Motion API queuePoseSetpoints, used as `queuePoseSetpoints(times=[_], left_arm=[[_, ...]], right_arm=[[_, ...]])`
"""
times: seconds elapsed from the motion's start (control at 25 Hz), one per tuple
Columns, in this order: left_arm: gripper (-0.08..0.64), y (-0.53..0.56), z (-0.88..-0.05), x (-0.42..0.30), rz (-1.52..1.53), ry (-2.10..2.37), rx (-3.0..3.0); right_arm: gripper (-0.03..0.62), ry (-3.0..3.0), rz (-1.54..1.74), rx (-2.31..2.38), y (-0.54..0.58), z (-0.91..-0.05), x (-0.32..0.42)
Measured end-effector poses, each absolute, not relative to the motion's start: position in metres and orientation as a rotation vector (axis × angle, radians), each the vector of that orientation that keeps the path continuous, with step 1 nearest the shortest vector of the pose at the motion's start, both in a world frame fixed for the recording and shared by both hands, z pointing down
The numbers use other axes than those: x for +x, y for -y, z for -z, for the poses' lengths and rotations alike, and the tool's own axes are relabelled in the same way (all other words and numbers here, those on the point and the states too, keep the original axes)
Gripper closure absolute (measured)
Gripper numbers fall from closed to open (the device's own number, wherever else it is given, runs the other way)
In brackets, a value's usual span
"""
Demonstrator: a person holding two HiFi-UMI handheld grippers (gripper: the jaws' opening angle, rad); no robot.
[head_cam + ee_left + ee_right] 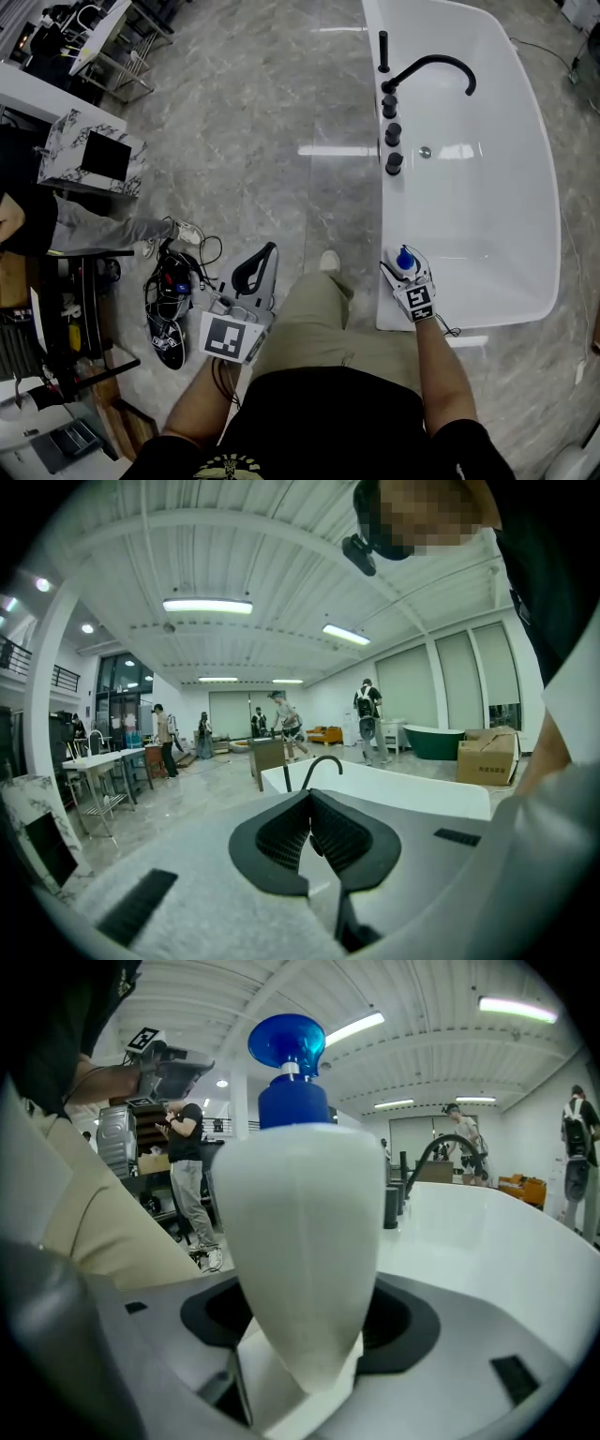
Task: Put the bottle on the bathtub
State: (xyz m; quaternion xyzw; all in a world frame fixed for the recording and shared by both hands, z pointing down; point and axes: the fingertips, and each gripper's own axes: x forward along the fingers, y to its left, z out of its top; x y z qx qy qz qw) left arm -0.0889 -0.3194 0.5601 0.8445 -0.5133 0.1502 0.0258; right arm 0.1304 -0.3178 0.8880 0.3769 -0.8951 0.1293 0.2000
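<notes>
Right gripper [406, 266] clamps bottle [298, 1241] at bathtub [487, 317] near-corner rim; left gripper [309, 832] closed, empty. Risk: narrow rim, bottle may topple on release.

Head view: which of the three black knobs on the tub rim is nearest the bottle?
The bottom knob, the row's end farthest from the spout, closest to the bottle.

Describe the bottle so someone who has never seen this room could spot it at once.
Find the big white bathtub on the grey marble floor, then its corner nearest the person. There the right gripper clasps the bottle: a white body with a bright blue pump top, unlike the black tap and black knobs further along that rim.
</notes>
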Motion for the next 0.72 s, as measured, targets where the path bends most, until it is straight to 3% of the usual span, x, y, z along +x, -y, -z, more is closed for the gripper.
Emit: queuePoseSetpoints(times=[0.44, 0.72], left_arm=[[0.551, 0.346, -0.512, -0.072, -0.439, 1.519, 2.653], [0.551, 0.373, -0.469, -0.027, -0.304, 1.368, 2.742]], right_arm=[[0.304, 2.342, -0.464, 0.981, 0.286, -0.877, 0.163], [0.305, 2.369, -0.510, 1.146, 0.279, -0.782, 0.197]])
